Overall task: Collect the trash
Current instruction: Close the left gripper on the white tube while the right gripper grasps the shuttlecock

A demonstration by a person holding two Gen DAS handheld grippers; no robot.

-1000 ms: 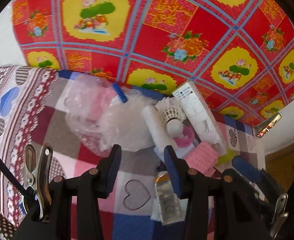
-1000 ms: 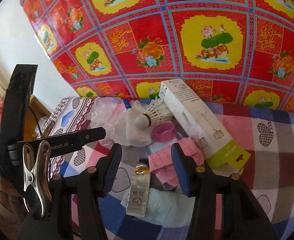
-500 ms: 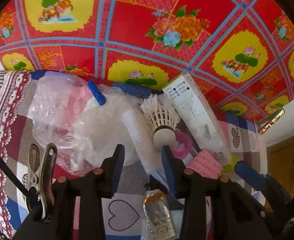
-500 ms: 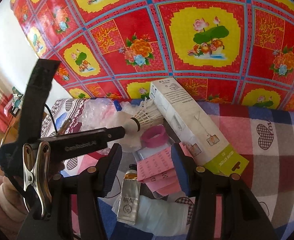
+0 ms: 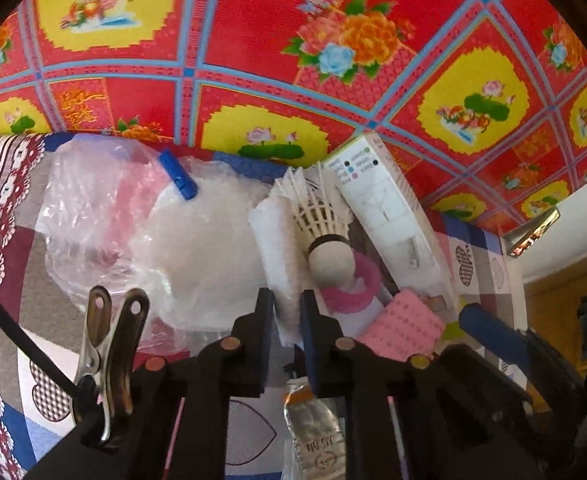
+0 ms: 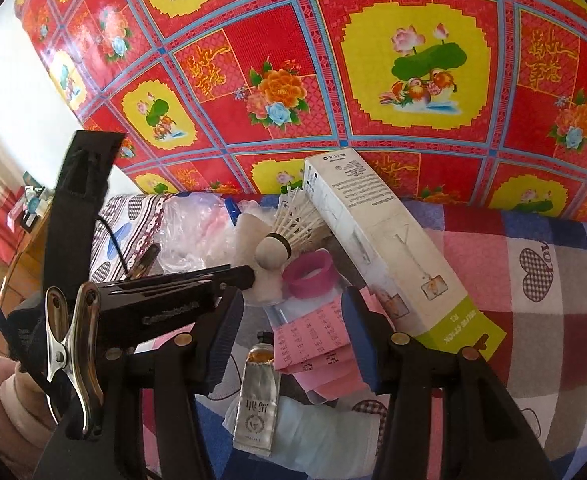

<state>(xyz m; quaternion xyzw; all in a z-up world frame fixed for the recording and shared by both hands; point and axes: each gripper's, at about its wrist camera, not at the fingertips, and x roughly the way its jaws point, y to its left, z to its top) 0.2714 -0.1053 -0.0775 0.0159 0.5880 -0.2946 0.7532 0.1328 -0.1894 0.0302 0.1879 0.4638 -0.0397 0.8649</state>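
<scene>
**Ana:** Red-and-yellow floral cloth (image 5: 253, 60) hangs behind, and below it a checked bedspread with hearts (image 6: 533, 272) carries the whole heap of rubbish. Where's the action?

**Ben:** Left tool (image 5: 286, 312), right in the pile. Its jaws have just been closing and now stand narrow, pinched on the near end of a white rolled wrapper (image 5: 275, 240), which lies just beside the shuttlecock (image 5: 325, 236).

**Ana:** And the right tool (image 6: 291, 336)?

**Ben:** Roughly half open, gripping nothing. It hovers over the pink slips (image 6: 317, 332) and a small foil tube (image 6: 255, 396), with the long white box (image 6: 377, 248) off to one side.

**Ana:** So how should the lift go?

**Ben:** Straight up and slow, I'd say. The wrapper looks soft and only its end is caught, so a jerk could slide it free. It also touches the crumpled clear plastic (image 5: 197, 256) and sits close against the shuttlecock's cork; dragging sideways may tow those along.

**Ana:** Pink ring (image 5: 353, 288) underneath too.

**Ben:** Yes, easily knocked. Best clear the pile before swinging away.
</scene>
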